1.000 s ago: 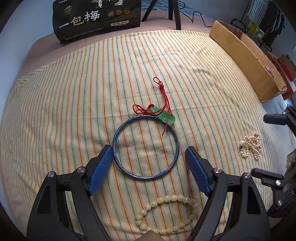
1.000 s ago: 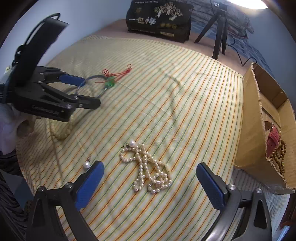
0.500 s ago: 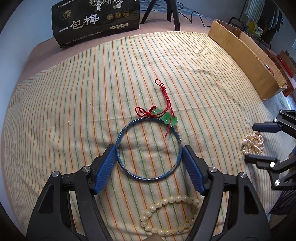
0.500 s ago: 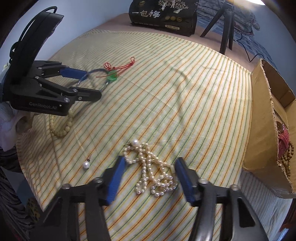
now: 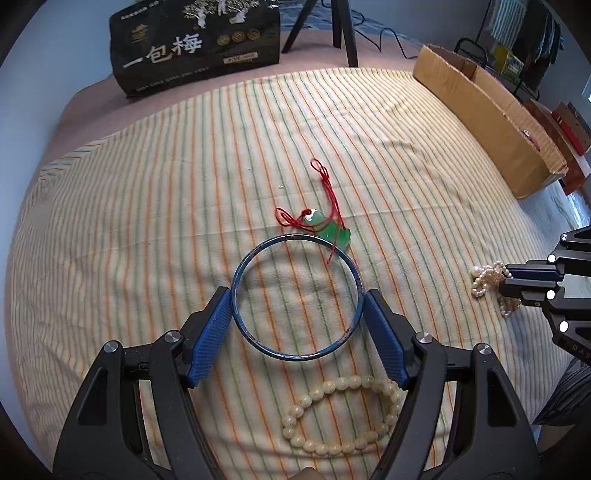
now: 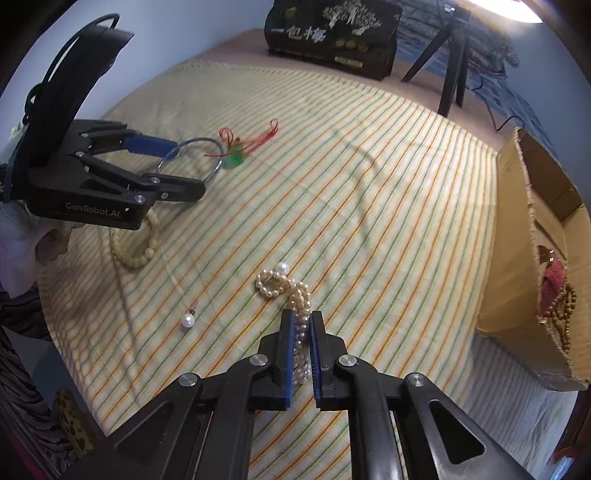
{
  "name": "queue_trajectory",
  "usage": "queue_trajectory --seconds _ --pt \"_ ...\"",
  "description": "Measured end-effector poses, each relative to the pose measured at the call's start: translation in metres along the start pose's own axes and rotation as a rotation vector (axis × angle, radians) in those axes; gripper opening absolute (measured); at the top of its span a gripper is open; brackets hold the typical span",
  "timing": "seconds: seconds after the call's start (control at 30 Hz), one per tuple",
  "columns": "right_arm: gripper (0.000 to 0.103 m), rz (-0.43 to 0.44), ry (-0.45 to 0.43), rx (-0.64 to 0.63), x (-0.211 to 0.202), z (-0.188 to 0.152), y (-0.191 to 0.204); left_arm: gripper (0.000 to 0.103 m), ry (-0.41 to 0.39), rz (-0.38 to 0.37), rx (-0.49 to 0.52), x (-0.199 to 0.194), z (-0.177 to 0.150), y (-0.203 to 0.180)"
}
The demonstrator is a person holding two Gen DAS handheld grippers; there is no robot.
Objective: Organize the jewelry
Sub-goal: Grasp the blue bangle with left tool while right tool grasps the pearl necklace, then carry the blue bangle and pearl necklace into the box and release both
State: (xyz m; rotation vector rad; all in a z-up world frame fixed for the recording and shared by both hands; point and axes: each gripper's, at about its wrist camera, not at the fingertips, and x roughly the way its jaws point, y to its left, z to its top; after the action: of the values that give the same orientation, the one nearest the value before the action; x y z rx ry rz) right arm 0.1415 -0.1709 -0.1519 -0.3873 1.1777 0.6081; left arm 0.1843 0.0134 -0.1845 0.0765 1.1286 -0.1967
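Pearls are caught between the right tongs [image 6: 301, 325]: the blue pads have drawn in narrow on the near end of the pearl necklace [image 6: 286, 288], whose other end lies coiled on the striped cloth [image 6: 369, 184] just ahead of the tips, one larger pearl at its far edge. Off to the left of those tongs a loose pearl drop [image 6: 188, 320] sits by itself on the cloth.

Over on the other side, the left tongs [image 5: 297, 299] stand wide, one pad at each side of the blue bangle [image 5: 295, 299] and both touching or all but touching its rim; the ring lies flat on the cloth between them. Just beyond the bangle, ahead of the tips, is the green pendant [image 5: 334, 234] on its red cord [image 5: 327, 184], the pendant right beside the ring's far edge. Behind the bangle, under the tongs' arms, lies the cream bead bracelet [image 5: 343, 417].

Far to the right of the right tongs stands the cardboard box [image 6: 517, 236], with brown beads [image 6: 563, 306] and something red inside. At the far end of the bed sits a black bag [image 5: 195, 44] with gold lettering, beside tripod legs [image 5: 340, 33].
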Motion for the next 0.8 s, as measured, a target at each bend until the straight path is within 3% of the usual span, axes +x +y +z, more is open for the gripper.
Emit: queue_trajectory --seconds 0.37,0.8 --pt "0.005 -0.001 -0.109 0.049 -0.04 0.005 -0.012 0.074 -0.079 -0.02 -0.043 -0.035 0.008 0.012" --pt "0.001 -0.008 -0.265 0.142 -0.093 0.014 -0.048 0.074 -0.183 -0.068 -0.026 -0.07 0.035 -0.013"
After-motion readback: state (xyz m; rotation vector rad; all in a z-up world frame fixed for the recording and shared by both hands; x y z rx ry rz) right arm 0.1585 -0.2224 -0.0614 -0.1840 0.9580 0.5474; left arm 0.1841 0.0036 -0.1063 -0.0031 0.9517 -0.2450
